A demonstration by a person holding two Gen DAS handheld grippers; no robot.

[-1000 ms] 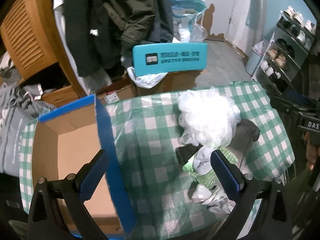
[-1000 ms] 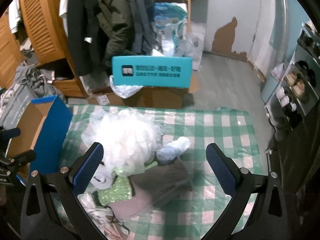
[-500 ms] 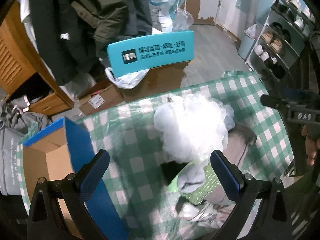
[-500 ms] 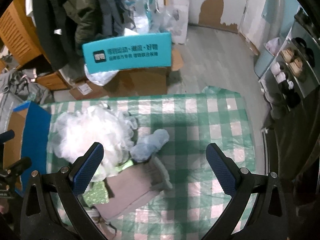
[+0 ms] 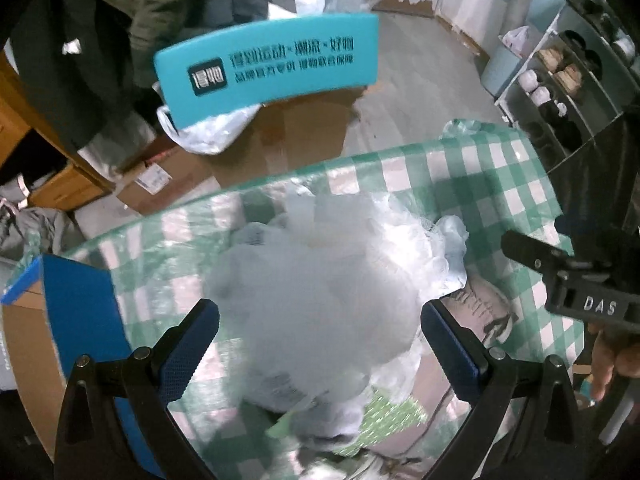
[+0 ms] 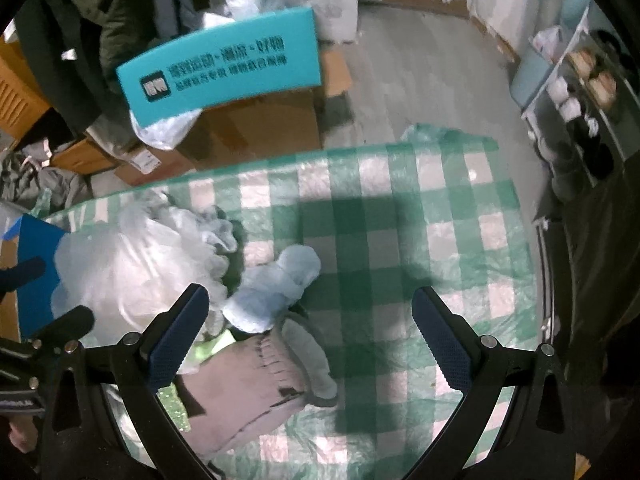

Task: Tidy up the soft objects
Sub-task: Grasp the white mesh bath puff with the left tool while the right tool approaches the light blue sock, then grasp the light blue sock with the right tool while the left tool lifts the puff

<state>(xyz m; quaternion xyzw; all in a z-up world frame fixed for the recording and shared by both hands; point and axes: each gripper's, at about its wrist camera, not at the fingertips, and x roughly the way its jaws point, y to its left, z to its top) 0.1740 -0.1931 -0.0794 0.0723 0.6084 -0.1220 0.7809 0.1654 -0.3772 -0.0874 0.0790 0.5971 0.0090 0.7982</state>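
A fluffy white mesh puff point(image 5: 320, 288) lies on the green checked tablecloth point(image 5: 472, 176); my left gripper point(image 5: 320, 344) hangs open right over it, one finger on each side, not touching. The same white puff point(image 6: 132, 260) shows at the left of the right wrist view. Beside it lie a pale blue sock point(image 6: 276, 292), a grey-brown cloth point(image 6: 244, 388) and a glittery green piece point(image 6: 176, 400). My right gripper point(image 6: 308, 332) is open above the sock and the cloth. The open cardboard box with blue flaps point(image 5: 76, 320) stands at the table's left end.
Beyond the table's far edge sit brown cartons with a teal printed flap point(image 5: 268, 60), hanging jackets point(image 5: 168, 4) and plastic bags. A shoe rack point(image 5: 568, 76) stands at the right. The tablecloth's right half point(image 6: 420, 240) carries nothing. A hand point(image 5: 608, 364) holds the other tool at the right edge.
Both grippers have come down and forward toward the pile. The left one has swung right, from over the box to directly over the white puff. Both stay open.
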